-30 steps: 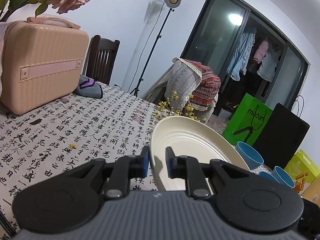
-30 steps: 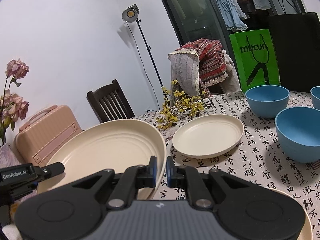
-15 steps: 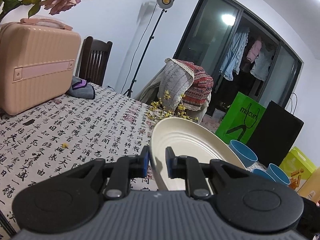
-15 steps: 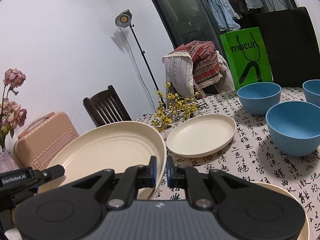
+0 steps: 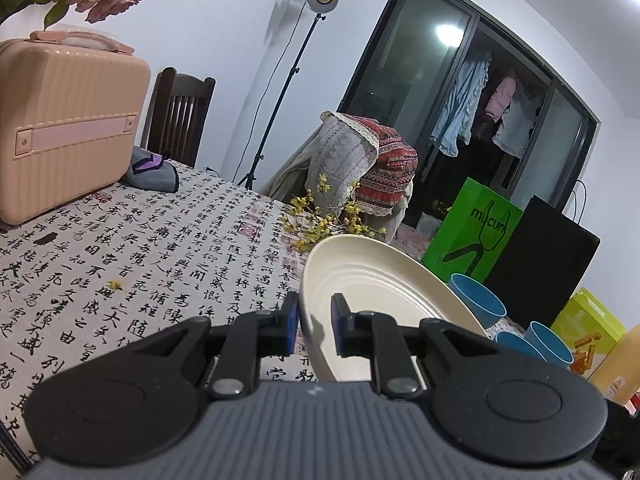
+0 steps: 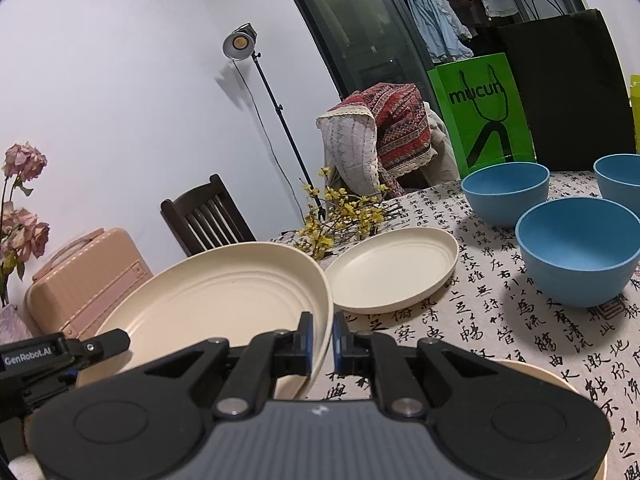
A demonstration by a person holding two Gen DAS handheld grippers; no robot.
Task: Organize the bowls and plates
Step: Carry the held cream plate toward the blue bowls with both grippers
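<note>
A large cream plate (image 5: 384, 296) hangs tilted above the table, held from both sides. My left gripper (image 5: 315, 326) is shut on its left rim, and my right gripper (image 6: 322, 340) is shut on its right rim (image 6: 324, 304). One finger (image 6: 108, 342) of the left gripper shows in the right wrist view at the plate's far edge. A second cream plate (image 6: 392, 270) lies flat on the tablecloth just beyond. Three blue bowls (image 6: 506, 192) (image 6: 576, 250) (image 6: 620, 178) stand to the right. Part of another cream plate (image 6: 536, 376) shows under the right gripper.
A pink suitcase (image 5: 60, 120) and a grey pouch (image 5: 152, 172) stand at the table's left end by a dark wooden chair (image 5: 180, 116). Yellow flower sprigs (image 6: 340, 216) lie behind the plates. A green bag (image 5: 472, 232), a black bag and yellow boxes (image 5: 588, 320) stand at the right.
Both grippers stay shut on the cream plate. The views have drifted only slightly.
</note>
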